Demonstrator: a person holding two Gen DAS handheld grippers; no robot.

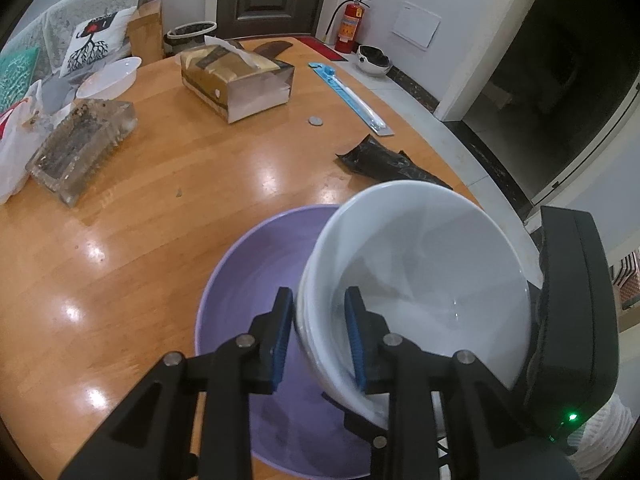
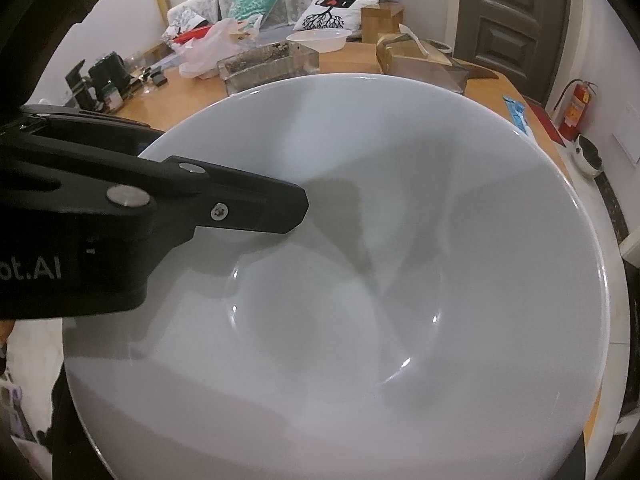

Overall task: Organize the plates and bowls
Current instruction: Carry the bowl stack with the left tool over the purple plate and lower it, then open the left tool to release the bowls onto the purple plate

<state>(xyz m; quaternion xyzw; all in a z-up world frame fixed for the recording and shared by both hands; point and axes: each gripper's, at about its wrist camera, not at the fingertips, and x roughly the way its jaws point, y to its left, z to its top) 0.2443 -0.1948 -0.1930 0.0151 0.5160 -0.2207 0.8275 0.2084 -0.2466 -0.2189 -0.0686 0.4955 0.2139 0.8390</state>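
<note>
A large purple bowl (image 1: 248, 280) sits on the wooden table (image 1: 160, 220) near its front edge. Over its right side a white bowl (image 1: 432, 280) hangs tilted. My left gripper (image 1: 318, 294) is shut on that bowl's left wall, one blue pad outside and one inside. In the right wrist view the white bowl (image 2: 360, 280) fills nearly the whole picture, and a left finger (image 2: 260, 208) reaches over its rim. The right gripper's black housing (image 1: 572, 320) stands against the bowl's right rim. Its fingers are hidden, so I cannot tell how they stand.
Farther back on the table lie a gold tissue box (image 1: 236, 80), a dirty glass tray (image 1: 80, 144), a clear plastic bowl (image 1: 110, 78), plastic bags (image 1: 16, 140), a coin (image 1: 315, 121), a blue packet (image 1: 348, 96) and a black wrapper (image 1: 380, 160). The table's edge curves close on the right.
</note>
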